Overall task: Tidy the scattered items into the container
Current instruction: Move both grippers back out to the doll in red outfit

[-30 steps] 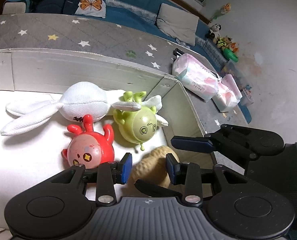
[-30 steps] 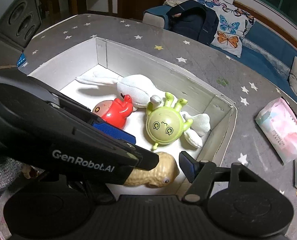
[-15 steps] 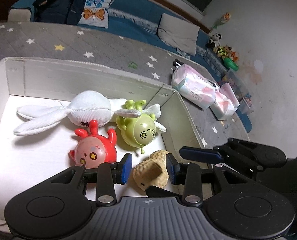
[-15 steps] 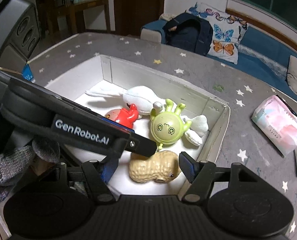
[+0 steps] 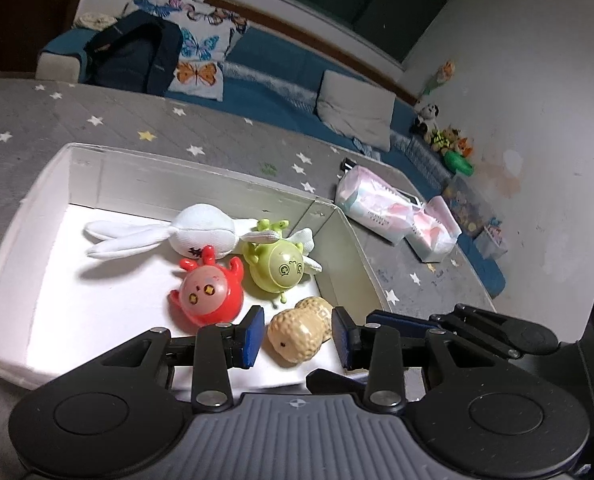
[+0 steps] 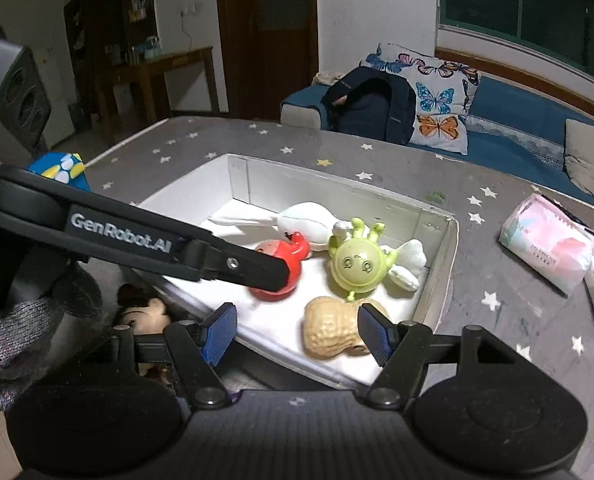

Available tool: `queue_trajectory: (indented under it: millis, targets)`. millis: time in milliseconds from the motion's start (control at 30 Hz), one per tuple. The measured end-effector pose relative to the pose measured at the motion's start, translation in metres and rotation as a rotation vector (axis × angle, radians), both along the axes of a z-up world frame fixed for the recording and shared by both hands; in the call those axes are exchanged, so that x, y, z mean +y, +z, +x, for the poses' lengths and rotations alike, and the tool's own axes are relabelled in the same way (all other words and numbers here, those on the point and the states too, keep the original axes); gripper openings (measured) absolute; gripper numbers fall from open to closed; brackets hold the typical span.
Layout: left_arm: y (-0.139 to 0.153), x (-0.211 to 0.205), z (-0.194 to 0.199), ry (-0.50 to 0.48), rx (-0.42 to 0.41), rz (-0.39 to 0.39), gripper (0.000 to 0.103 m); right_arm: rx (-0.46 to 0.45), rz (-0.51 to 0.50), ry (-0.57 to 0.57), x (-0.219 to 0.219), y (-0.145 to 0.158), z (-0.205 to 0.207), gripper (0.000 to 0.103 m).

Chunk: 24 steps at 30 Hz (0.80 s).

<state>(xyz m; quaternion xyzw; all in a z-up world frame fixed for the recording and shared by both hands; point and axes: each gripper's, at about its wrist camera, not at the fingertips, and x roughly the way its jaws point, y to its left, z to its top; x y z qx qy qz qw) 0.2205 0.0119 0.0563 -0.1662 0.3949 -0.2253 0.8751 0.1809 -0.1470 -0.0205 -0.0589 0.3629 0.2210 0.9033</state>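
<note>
A white open box (image 5: 29, 216) (image 6: 443, 276) sits on the grey star-patterned table. In it lie a white plush rabbit (image 5: 201, 232) (image 6: 305, 220), a red round toy (image 5: 209, 300) (image 6: 293, 252), a green round toy (image 5: 281, 266) (image 6: 357, 264) and a tan peanut toy (image 5: 301, 330) (image 6: 333, 332). My left gripper (image 5: 299, 338) is open and empty above the box's near edge, its pads apart from the peanut. My right gripper (image 6: 297, 332) is open and empty, just to the right of the left one.
Two pink tissue packs (image 5: 381, 208) (image 6: 549, 244) lie on the table right of the box. A doll's head (image 6: 145, 312) and a blue-yellow object (image 6: 61, 168) lie left of the box. A sofa with a dark backpack (image 6: 373, 104) and butterfly cushions stands behind.
Both grippers have pulled back and up from the box. The peanut toy stays lying in the box's near right corner, free of the left gripper's pads.
</note>
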Motion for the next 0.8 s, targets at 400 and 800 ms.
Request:
queue_trajectory:
  millis: [400, 800]
  targets:
    - [0.004, 0.034, -0.052, 0.095, -0.056, -0.020, 0.039, -0.071, 0.060, 0.012, 0.013, -0.008, -0.047, 0.068]
    - [-0.007, 0.074, -0.086, 0.215, -0.061, -0.063, 0.039, -0.030, 0.099, 0.068, 0.035, -0.030, -0.063, 0.070]
